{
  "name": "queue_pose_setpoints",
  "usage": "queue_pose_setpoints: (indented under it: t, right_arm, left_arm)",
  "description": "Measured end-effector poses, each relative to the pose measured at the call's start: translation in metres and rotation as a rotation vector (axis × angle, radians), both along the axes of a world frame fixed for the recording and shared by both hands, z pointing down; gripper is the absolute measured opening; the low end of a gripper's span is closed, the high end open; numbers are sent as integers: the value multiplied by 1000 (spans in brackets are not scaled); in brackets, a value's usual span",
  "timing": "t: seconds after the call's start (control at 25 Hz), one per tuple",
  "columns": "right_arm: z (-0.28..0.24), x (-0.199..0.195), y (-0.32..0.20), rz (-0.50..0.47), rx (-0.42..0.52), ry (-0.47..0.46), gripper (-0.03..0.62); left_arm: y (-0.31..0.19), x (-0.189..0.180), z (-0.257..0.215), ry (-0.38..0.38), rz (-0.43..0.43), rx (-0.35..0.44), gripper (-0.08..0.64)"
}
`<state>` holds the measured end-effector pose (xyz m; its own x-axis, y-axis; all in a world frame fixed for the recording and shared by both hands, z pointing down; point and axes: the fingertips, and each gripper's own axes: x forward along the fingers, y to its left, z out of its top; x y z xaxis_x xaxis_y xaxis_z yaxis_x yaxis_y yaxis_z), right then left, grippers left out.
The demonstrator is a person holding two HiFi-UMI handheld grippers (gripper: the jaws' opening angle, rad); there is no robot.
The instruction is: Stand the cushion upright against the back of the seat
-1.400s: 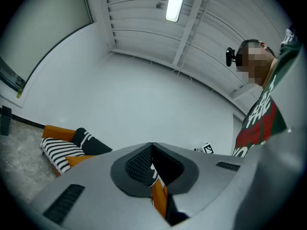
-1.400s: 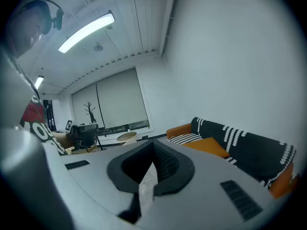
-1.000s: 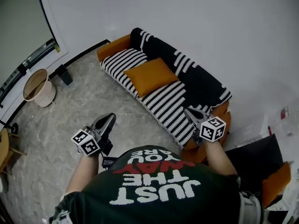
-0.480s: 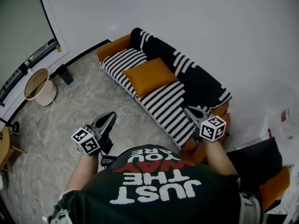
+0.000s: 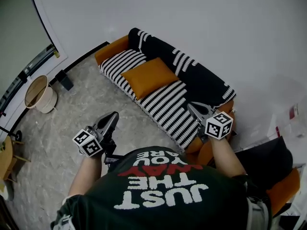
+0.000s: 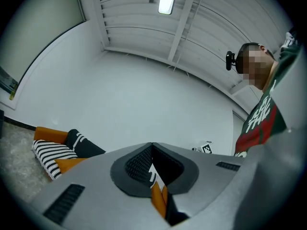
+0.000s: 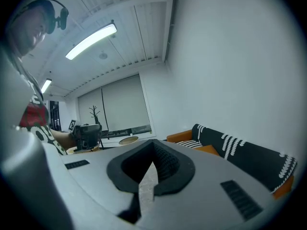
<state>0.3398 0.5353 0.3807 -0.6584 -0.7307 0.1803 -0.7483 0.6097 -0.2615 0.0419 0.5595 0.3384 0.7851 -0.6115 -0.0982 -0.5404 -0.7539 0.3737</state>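
Left gripper [image 5: 110, 118] and right gripper [image 5: 195, 108] nearer sofa [image 5: 169, 107], cushion [image 5: 149, 76] flat.

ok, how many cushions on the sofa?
1. The orange cushion lies flat on the striped seat of the sofa, toward its far end. The near end is partly hidden, so another could be missed.

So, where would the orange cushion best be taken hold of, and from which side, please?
Probably the front edge of the orange cushion, coming from the floor side. It lies flat on the seat, so only its thin rim offers a pinch, and lifting that edge tips it toward the backrest.
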Motion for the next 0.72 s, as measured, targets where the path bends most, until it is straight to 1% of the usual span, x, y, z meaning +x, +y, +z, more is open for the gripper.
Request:
queue_pose_setpoints:
  t: [0.2,0.4,0.56,0.72]
  right_arm:
    - [7,2,-8,-5,-10,-1,23]
    - [21,-3,-35,4,-43,8,23]
    - [33,-24,-74,12,-68,26,23]
    - [45,-45,-134,46,-92,56,23]
  left_arm:
    - [-13,4,0,-2,8,-3,11]
    - [-43,-1,7,8,22,-15,11]
    - [-88,-19,20,21,41,-31,11]
    - [-160,-47,38,57,69,-44,11]
